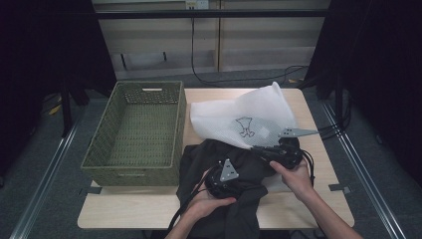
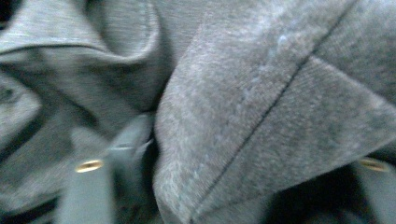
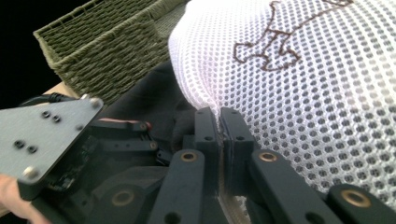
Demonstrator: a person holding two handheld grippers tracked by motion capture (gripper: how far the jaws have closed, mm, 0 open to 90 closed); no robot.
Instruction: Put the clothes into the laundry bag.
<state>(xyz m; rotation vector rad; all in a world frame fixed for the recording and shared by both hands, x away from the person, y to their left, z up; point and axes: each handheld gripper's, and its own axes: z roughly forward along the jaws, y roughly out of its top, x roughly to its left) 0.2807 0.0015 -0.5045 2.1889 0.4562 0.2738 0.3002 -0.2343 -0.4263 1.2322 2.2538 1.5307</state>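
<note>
At the near middle of the table (image 1: 149, 211) lay a dark garment (image 1: 234, 164), its top tucked under the mouth of a white mesh laundry bag (image 1: 239, 119). The right gripper (image 1: 259, 148) pinched the bag's edge, jaws together. The left gripper (image 1: 224, 181) pressed into a grey fold, jaws half apart around cloth; whether they clamped it I cannot tell. Best to grip firmly before feeding it in. A woven basket (image 1: 134, 172) stood at the left edge.

We see the basket (image 1: 133, 134) on the left part of the table (image 1: 308, 209), with the mesh bag (image 1: 239, 114) to its right toward the far edge. The garment (image 1: 219, 159) lies before the bag, just right of the basket, its near end hanging over the table's front edge.
</note>
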